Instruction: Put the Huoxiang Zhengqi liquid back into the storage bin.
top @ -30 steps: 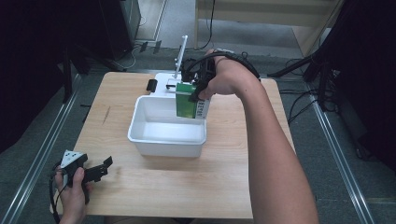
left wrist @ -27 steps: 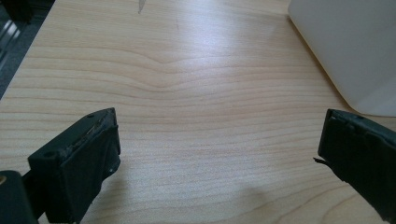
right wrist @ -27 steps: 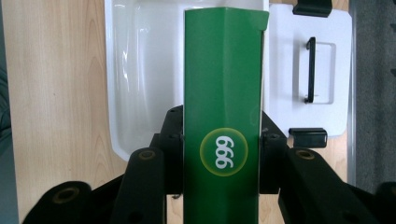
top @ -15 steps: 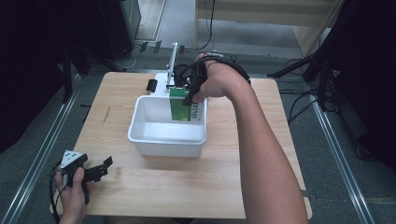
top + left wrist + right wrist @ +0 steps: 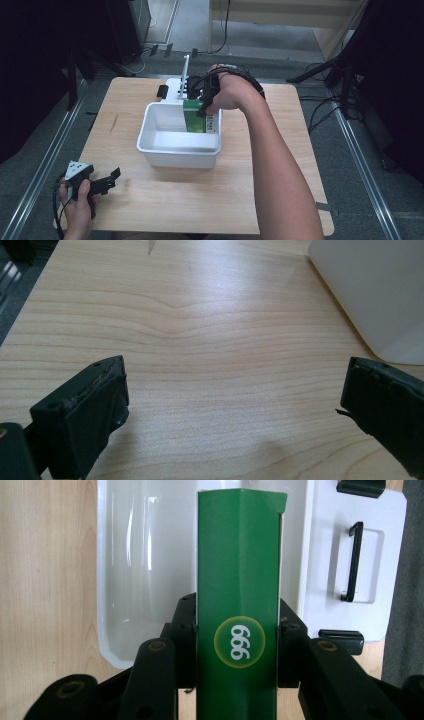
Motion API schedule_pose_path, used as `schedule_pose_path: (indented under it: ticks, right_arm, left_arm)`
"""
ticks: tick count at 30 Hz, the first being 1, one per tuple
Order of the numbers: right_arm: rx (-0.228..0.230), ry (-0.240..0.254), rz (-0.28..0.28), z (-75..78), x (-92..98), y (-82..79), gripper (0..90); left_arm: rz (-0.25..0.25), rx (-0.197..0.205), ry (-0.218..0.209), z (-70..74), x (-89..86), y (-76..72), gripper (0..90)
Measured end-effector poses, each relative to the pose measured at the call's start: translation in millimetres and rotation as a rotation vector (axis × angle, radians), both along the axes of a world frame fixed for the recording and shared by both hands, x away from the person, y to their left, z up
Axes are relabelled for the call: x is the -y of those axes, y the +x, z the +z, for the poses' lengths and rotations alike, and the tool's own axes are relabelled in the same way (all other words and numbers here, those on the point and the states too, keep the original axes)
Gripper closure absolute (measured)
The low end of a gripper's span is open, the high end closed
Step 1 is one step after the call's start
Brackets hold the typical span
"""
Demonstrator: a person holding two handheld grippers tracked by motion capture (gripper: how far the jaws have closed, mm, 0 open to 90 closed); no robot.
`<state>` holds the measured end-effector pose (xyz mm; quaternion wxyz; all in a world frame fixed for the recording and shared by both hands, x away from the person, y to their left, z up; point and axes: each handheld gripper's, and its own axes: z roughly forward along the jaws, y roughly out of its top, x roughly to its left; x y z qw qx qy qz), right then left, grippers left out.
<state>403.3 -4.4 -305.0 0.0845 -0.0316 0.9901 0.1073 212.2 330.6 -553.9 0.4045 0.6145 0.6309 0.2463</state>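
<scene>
Both pads of the right gripper pinch the tall green cardboard carton over the white rectangular plastic bin, so lower it upright clear of the walls before releasing, while the left gripper rests spread, empty.

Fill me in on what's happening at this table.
A person is working with a gripper in each hand. The right gripper is shut on a green box, holding it upright over the far right corner of a white tub in the middle of the wooden table. The left gripper waits near the table's front left corner, jaws open and holding nothing.
</scene>
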Motion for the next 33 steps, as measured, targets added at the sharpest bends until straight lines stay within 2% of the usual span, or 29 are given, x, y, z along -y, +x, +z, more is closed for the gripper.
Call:
schedule_pose_path:
  ticks: [15, 17, 33]
  right_arm:
    - [-0.015, -0.014, -0.019, -24.5, -1.4, 5.2, 64.2]
    - [-0.021, -0.014, 0.0, -29.0, -1.9, 6.4, 64.3]
    - [-0.045, -0.01, -0.007, -62.6, -1.9, 10.5, 64.2]
  left_arm:
    - [-0.001, 0.0, -0.001, 0.0, -0.2, -0.1, 0.1]
    - [-0.002, 0.0, -0.001, 0.0, -0.4, -0.1, 0.1]
    - [-0.003, -0.005, 0.001, 0.2, -0.4, -0.6, 0.1]
